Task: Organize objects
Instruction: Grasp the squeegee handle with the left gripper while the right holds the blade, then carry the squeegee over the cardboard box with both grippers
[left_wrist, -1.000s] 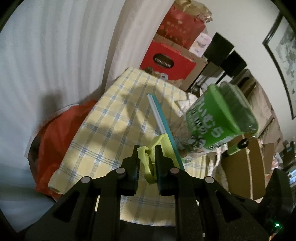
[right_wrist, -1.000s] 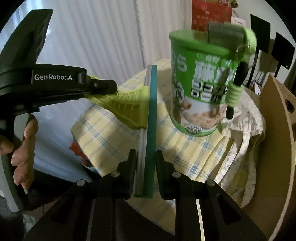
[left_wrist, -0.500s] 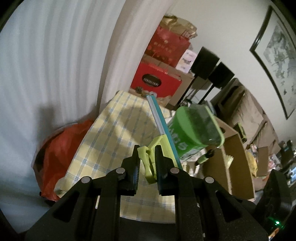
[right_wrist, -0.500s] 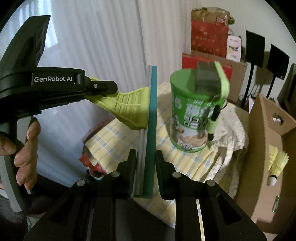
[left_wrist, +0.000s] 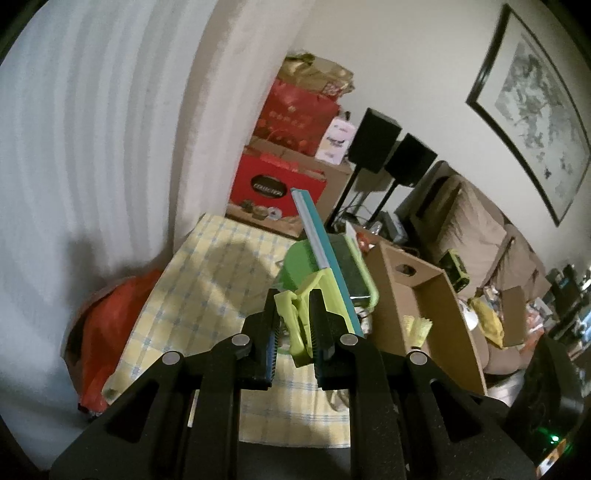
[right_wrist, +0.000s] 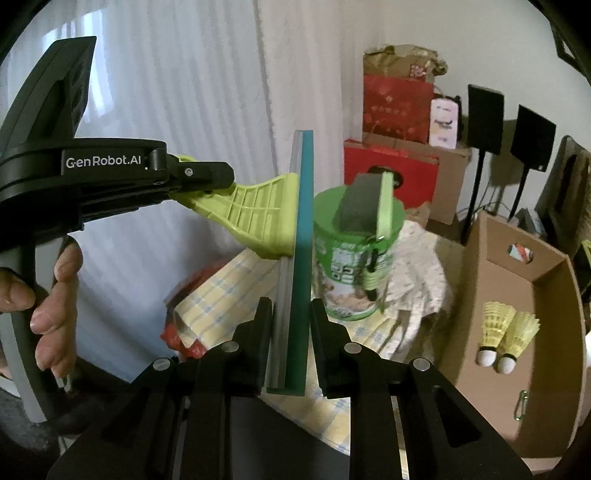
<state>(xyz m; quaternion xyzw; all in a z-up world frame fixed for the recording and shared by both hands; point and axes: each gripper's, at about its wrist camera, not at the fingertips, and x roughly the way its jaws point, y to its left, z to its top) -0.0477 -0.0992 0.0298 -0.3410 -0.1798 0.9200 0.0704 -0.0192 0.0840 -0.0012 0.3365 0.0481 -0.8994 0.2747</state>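
Observation:
A squeegee with a lime-green handle (right_wrist: 255, 218) and a teal-and-grey blade (right_wrist: 295, 258) is held by both grippers, raised above the checked tablecloth (left_wrist: 207, 280). My left gripper (left_wrist: 293, 328) is shut on the lime handle (left_wrist: 295, 314); it also shows in the right wrist view (right_wrist: 207, 181). My right gripper (right_wrist: 290, 314) is shut on the blade's lower end. A green can (right_wrist: 351, 273) with a green-backed sponge (right_wrist: 365, 199) on its lid stands on the cloth behind the blade.
An open cardboard box (right_wrist: 517, 317) at the right holds two yellow shuttlecocks (right_wrist: 506, 332). Red gift boxes (right_wrist: 391, 162) and black speaker stands (right_wrist: 484, 118) are stacked at the back wall. A red bag (left_wrist: 107, 325) lies left of the table by the curtain.
Both grippers have risen and pulled back with the squeegee; the can and table now look smaller and lower, and the cardboard box with shuttlecocks has come into view.

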